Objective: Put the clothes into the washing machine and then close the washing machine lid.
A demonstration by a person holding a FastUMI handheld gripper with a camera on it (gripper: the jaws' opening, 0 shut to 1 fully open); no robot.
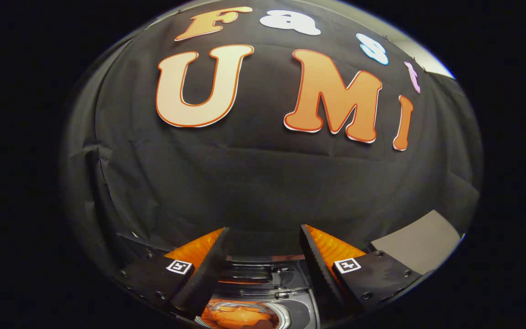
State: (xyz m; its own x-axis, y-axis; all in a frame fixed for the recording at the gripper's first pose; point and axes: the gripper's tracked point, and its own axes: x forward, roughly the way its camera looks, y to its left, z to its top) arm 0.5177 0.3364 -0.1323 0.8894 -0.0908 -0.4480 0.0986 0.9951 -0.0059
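Below, the hand-held gripper (263, 256) gapes empty over the half-hidden washing machine (263, 292), its contents unclear.

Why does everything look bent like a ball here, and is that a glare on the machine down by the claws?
In the gripper view, a fisheye lens bulges the booth wall into a dome and darkens the rim. The open gripper is sharp. The washing machine between and below the fingers catches bright highlights on its shiny surface. The grey panel is evenly lit.
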